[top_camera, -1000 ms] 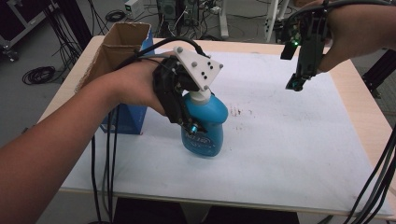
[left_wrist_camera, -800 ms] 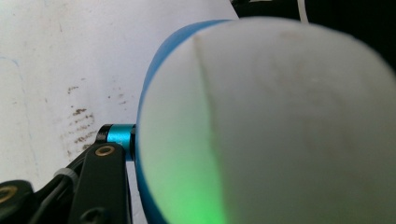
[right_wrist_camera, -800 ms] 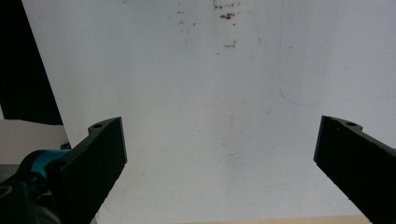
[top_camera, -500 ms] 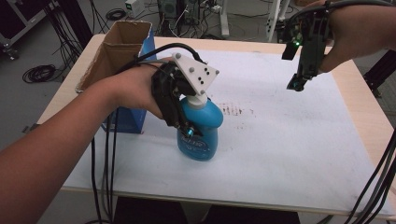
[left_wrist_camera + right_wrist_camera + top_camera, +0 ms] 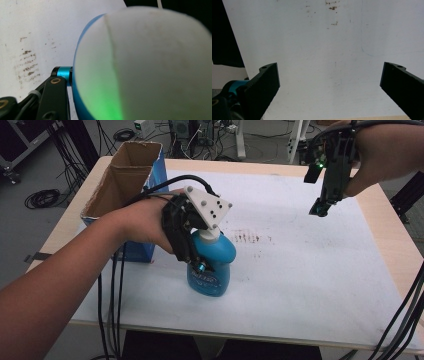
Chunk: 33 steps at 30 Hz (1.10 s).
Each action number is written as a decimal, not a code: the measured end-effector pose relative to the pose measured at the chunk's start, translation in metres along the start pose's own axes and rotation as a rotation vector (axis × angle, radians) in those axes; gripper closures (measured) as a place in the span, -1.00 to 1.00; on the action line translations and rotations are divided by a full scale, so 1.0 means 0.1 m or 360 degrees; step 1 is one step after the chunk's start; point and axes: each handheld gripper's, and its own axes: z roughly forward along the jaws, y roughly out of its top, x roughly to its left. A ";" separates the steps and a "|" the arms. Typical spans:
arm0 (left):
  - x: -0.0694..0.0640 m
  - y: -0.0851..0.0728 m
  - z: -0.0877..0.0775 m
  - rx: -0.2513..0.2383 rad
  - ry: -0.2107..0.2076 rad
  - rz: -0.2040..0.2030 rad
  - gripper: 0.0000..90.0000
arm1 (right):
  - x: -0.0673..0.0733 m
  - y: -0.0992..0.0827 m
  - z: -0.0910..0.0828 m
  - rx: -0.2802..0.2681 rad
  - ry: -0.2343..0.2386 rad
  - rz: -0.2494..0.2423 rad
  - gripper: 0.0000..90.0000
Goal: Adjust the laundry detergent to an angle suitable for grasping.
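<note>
High view above the near edge; both tongs cameras close, downward over the shared white table [image 5: 320, 270].

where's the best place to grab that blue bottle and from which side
Probably at the narrow top below the white cap, coming from above on the box side, as the left gripper does now. The blue bottle stands upright and widens into a bulky body lower down, harder for jaws to span.

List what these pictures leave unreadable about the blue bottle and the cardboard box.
- Blue bottle: in the high view the left gripper covers its neck; label print too small.
- Left gripper view: bottle blurred, too close.
- Cardboard box: its inside bottom is hidden by its own walls in the high view.
</note>
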 end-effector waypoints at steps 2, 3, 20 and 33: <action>-0.01 -0.01 0.00 -0.0002 0.0001 -0.0007 -0.06 | 0.00 0.00 0.00 -0.0009 0.0000 -0.0009 -0.97; -0.01 -0.02 0.00 -0.0005 0.0005 -0.0003 -0.06 | 0.00 0.00 0.00 -0.0008 0.0001 -0.0005 -0.97; -0.08 -0.01 -0.02 0.0055 0.0033 -0.0046 -0.24 | -0.01 0.05 0.03 -0.0009 0.0005 -0.0012 -0.97; -0.11 -0.01 -0.09 0.0092 0.0075 -0.0120 -0.41 | -0.05 0.04 0.04 -0.0017 0.0011 -0.0010 -0.97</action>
